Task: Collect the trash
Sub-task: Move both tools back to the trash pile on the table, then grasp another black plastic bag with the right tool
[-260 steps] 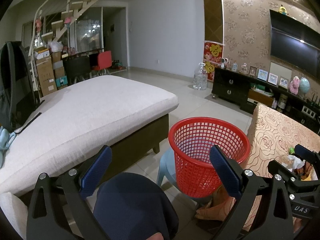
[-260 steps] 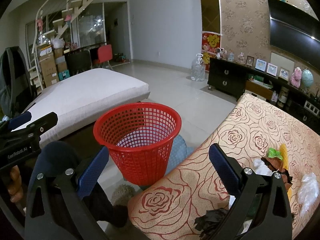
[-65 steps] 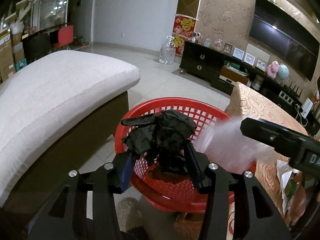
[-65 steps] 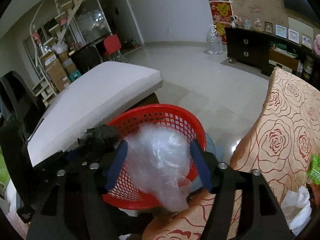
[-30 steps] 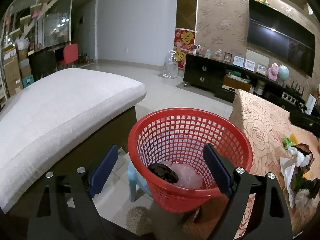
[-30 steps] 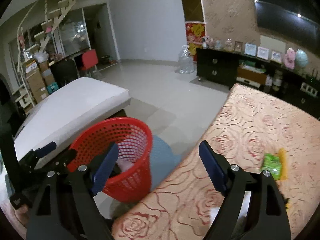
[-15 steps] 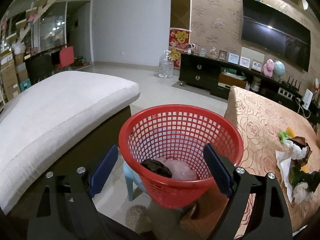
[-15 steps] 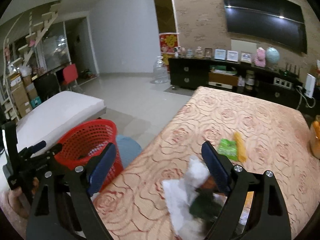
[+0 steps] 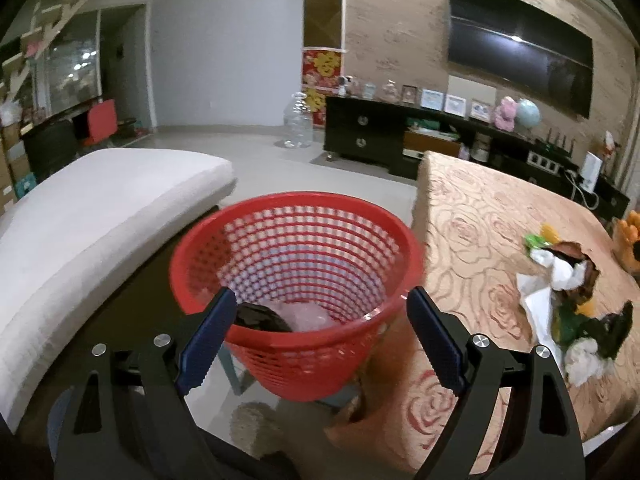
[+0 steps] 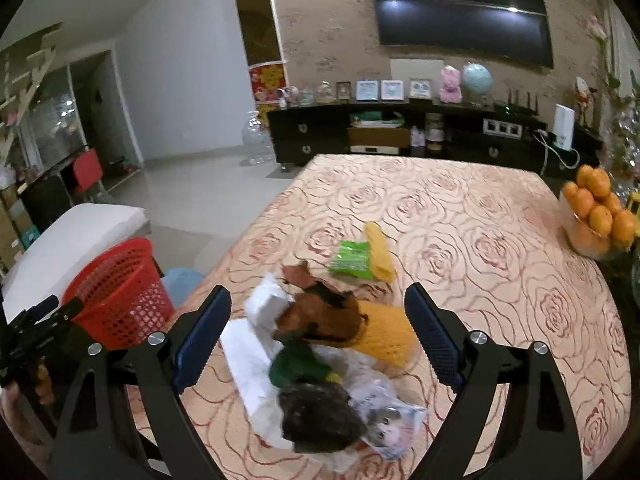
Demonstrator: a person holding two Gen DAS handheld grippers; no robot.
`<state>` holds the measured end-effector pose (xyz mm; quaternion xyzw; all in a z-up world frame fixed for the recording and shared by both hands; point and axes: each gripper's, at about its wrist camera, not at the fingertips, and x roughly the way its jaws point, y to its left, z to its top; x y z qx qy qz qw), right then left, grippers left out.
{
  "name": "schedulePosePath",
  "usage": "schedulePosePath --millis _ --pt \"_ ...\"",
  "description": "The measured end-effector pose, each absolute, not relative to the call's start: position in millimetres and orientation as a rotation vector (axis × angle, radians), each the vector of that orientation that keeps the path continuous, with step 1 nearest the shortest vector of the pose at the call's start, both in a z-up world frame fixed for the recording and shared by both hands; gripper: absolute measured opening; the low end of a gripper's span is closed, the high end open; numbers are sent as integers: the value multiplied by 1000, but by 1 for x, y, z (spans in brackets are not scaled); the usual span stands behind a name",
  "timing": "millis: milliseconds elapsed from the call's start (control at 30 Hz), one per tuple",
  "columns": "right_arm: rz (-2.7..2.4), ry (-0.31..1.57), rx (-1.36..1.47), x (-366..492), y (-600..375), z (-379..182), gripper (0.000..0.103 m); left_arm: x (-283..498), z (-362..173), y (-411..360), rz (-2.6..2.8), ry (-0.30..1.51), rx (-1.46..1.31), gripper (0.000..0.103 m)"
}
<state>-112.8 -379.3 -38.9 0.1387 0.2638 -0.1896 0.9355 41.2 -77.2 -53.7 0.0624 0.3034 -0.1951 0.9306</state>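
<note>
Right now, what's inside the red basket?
In the left wrist view, the red basket holds a crumpled black bag and a clear plastic wad at the bottom. The near rim hides the basket floor, so anything beneath them can't be seen.

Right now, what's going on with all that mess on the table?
A person is tidying trash with a hand-held gripper in each hand. The right hand-held gripper is open and empty over the pile of wrappers and tissues on the table. The left hand-held gripper, open and empty, faces the red basket, which holds a black bag and clear plastic.
</note>
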Motion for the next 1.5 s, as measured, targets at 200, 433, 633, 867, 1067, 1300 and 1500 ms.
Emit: schedulePosePath --millis 200,433,633,867,1067,1300,1500 --pt "-405 551 322 -123 -397 -50 86 24 -62 -104 -474 640 170 84" --pt "-319 574 355 -128 -401 -59 86 5 -78 -138 -536 657 259 84" --pt "-243 680 275 -112 -383 -82 86 8 -83 -143 -527 681 255 84" --pt "-218 790 245 -102 -377 -106 56 9 -85 -143 -527 685 259 84" --pt "-224 757 282 -105 -387 -101 42 9 -86 -141 -529 689 253 84" --pt "-264 670 349 -117 -405 -85 42 8 -85 -144 -541 681 257 84" --pt "-300 646 348 -121 -409 -80 42 8 -76 -161 -600 688 244 84"
